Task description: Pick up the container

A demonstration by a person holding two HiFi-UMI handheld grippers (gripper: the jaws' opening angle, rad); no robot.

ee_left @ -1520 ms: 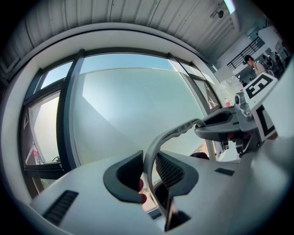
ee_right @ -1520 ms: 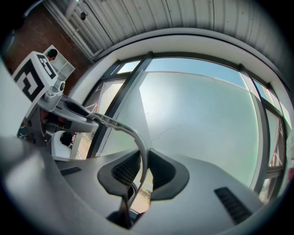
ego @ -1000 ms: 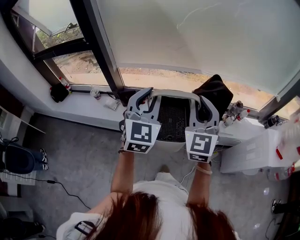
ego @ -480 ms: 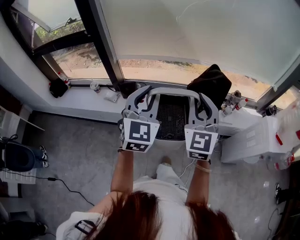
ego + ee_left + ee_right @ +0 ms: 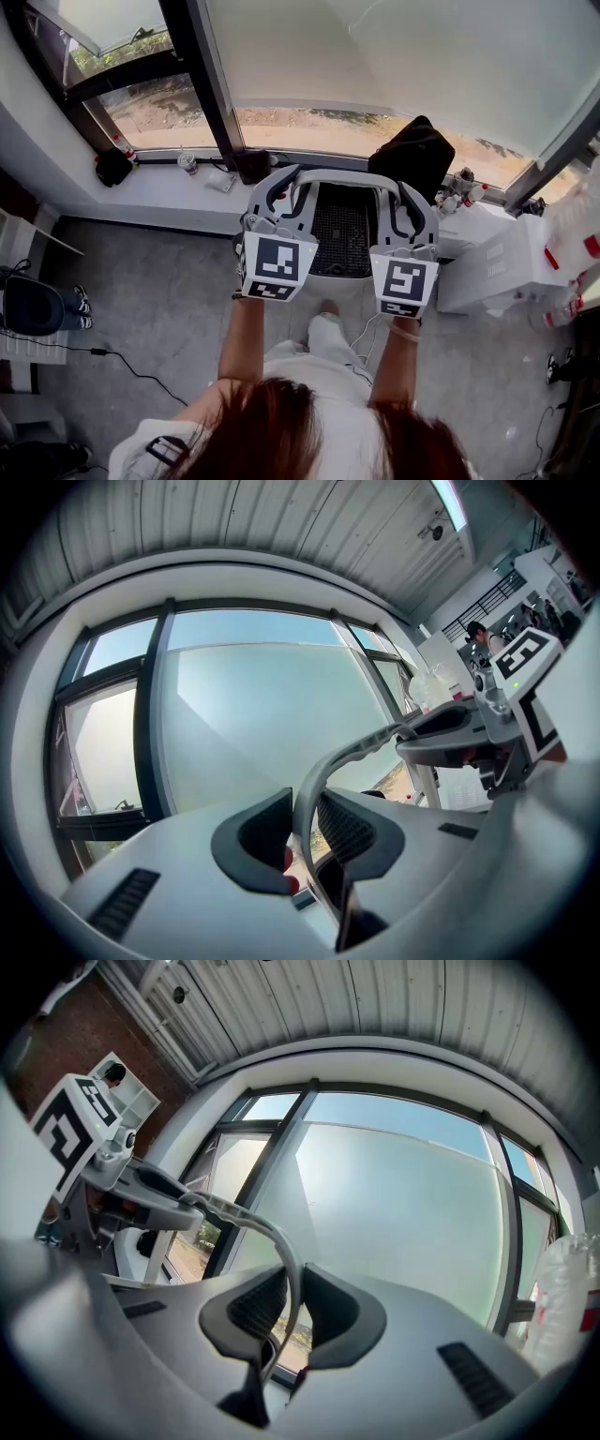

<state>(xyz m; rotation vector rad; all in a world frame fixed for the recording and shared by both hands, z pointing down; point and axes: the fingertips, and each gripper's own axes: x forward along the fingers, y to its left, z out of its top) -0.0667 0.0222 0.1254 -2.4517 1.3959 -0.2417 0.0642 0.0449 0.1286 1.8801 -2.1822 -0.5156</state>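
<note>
The left gripper (image 5: pixel 281 190) is closed on the left end of the container's pale grey rim bar. In the left gripper view, the ribbed pads (image 5: pixel 349 829) press the bar from both sides with only its thickness between them. The right gripper (image 5: pixel 410 202) grips the right end of the bar the same way, with an even narrower gap between its jaws in the right gripper view. Both grippers point level and roughly parallel.

The container (image 5: pixel 343 176) hangs between them in front of the person. It is a grey frame with a black mesh bottom, it looks empty, and it sits about level. It appears to be clear of the floor (image 5: pixel 159 300), so the pick-up itself is judged done and the step in hand is carrying it with both grippers.

The next move calls for equal grip on both ends and for the two hands to travel together. If either side slackened, the bar could twist or slide out.

Room is tight ahead, where the window sill (image 5: pixel 169 192) and the dark window post (image 5: pixel 202 84) stand just beyond the rim. A black bag (image 5: pixel 417 155) lies near the far right corner, and white boxes (image 5: pixel 487 267) crowd the right side. The open space is to the left and back toward the person, though a cable (image 5: pixel 122 366) trails across the floor there.
</note>
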